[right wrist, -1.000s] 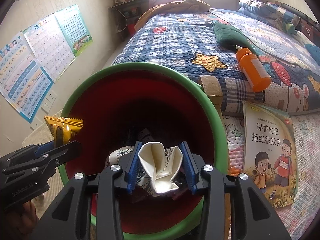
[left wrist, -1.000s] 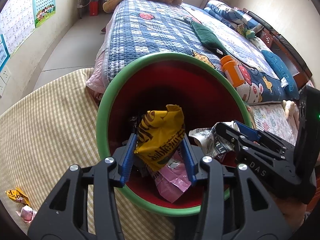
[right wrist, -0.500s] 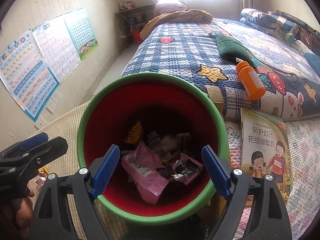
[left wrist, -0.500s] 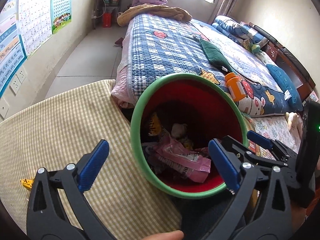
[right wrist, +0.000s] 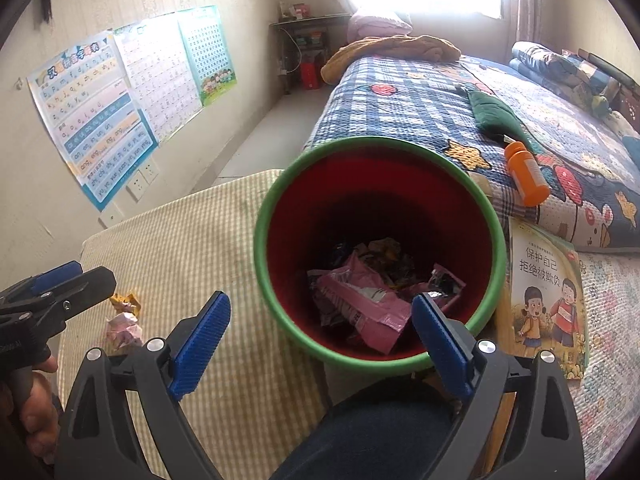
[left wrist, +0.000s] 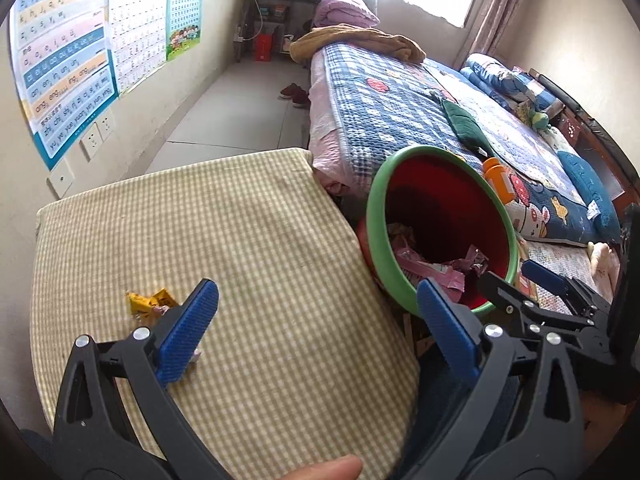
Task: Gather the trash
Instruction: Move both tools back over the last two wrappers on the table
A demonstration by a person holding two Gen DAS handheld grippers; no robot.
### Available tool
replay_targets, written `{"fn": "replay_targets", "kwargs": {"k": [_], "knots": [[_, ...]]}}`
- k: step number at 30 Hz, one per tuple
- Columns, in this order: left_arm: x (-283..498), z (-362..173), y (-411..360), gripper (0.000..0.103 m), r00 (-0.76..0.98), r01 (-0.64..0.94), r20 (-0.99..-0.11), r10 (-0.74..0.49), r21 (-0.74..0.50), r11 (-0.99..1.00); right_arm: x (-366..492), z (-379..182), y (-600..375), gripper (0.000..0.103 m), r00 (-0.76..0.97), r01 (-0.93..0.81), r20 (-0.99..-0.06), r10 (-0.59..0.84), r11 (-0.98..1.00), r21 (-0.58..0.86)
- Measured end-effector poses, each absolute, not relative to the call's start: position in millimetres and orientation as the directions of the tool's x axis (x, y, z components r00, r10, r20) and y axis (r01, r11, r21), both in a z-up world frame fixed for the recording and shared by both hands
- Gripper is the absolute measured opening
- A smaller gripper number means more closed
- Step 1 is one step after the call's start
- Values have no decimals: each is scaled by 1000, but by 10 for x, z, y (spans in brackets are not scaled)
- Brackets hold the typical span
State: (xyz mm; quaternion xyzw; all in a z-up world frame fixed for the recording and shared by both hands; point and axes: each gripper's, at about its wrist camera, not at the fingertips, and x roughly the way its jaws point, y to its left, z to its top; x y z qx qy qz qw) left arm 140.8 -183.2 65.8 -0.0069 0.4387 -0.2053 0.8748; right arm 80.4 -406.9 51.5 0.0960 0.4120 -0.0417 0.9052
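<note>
A red bin with a green rim (right wrist: 260, 240) stands beside the checked table and holds several wrappers, a pink packet (right wrist: 360, 304) on top. My right gripper (right wrist: 322, 312) hovers above the bin's near rim; its jaws are opening with nothing between them. My left gripper (left wrist: 316, 304) hangs wide open and empty over the table, left of the bin's rim (left wrist: 374, 216). A crumpled yellow wrapper (left wrist: 150, 302) lies on the cloth just beyond the left finger. In the right wrist view the yellow wrapper (right wrist: 126, 300) has a crumpled pink wrapper (right wrist: 124, 328) beside it.
The table (left wrist: 240, 220) has a yellow checked cloth. Behind the bin is a bed with a blue patchwork quilt (left wrist: 400, 112), with an orange bottle (right wrist: 526, 176) on it. A children's book (right wrist: 548, 292) lies right of the bin. A person's dark trouser leg (right wrist: 380, 432) is below.
Both grippers opened and dropped a yellow packet and a white crumpled paper into the bin. Both then drew back and up; the left one swung left over the table.
</note>
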Motion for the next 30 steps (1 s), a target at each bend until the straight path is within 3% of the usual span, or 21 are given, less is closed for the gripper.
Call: {"fn": "replay_targets", "kwargs": {"k": [10, 16, 30], "knots": [[1067, 710, -913, 97, 587, 212, -756, -289, -202, 956, 691, 684, -3187, 89, 674, -2, -734, 78, 995, 103], [908, 651, -444, 97, 601, 131, -759, -252, -217, 967, 687, 732, -2717, 95, 677, -83, -727, 110, 994, 73], [883, 273, 143, 97, 548, 20, -808, -216, -245, 969, 954, 410, -2091, 96, 580, -206, -796, 174, 976, 63]]}}
